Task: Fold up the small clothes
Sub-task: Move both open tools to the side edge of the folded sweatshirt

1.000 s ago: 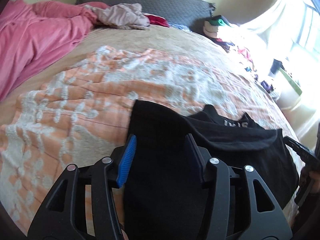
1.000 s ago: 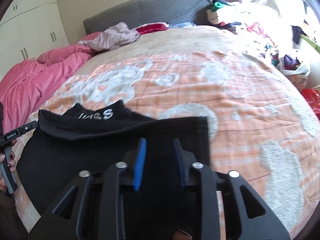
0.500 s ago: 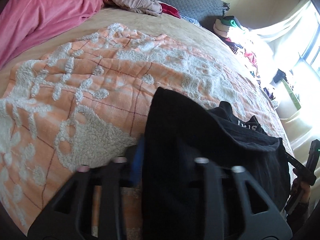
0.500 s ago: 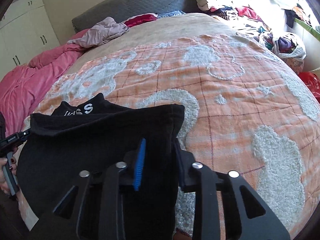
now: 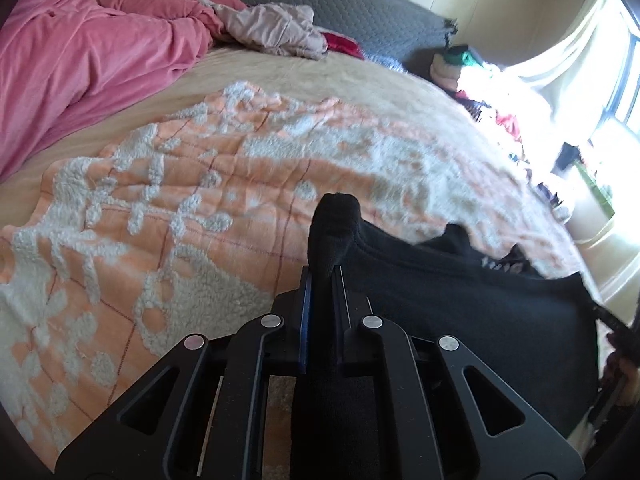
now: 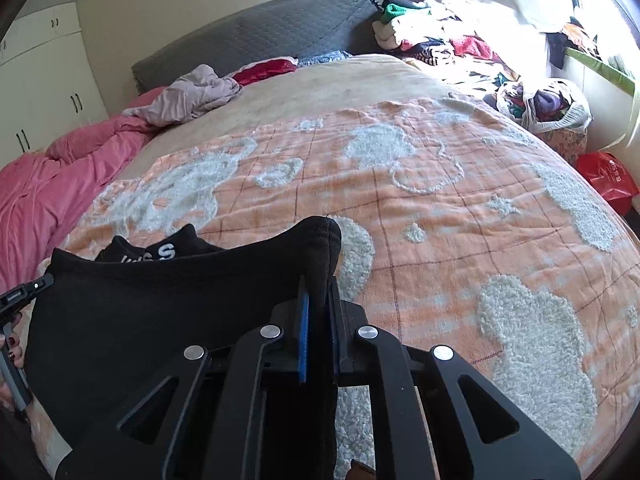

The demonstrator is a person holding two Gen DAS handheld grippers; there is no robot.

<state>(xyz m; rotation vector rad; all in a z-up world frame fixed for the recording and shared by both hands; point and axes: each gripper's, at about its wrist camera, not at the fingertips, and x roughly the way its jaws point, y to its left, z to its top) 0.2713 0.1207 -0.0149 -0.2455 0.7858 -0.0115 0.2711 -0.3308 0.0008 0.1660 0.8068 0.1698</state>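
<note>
A small black garment (image 5: pixel 460 304) with white lettering lies on the near edge of the bed, on an orange and white blanket (image 5: pixel 192 216). My left gripper (image 5: pixel 322 280) is shut on the garment's left corner, which bunches up between the pads. My right gripper (image 6: pixel 318 292) is shut on the garment's right corner (image 6: pixel 320 248), also bunched and raised. The black cloth (image 6: pixel 160 320) stretches between the two grippers. The left gripper's tip (image 6: pixel 24 292) shows at the left edge of the right wrist view.
A pink duvet (image 5: pixel 80 60) lies at the bed's left side. A mauve garment (image 5: pixel 272 28) and red cloth lie by the grey headboard (image 6: pixel 260 36). A heap of clothes (image 6: pixel 440 44), a full bag (image 6: pixel 548 104) and a red bag (image 6: pixel 608 176) stand at the right.
Both grippers went from open over the black garment to shut on its two corners. The corners now bunch up and rise off the blanket.
</note>
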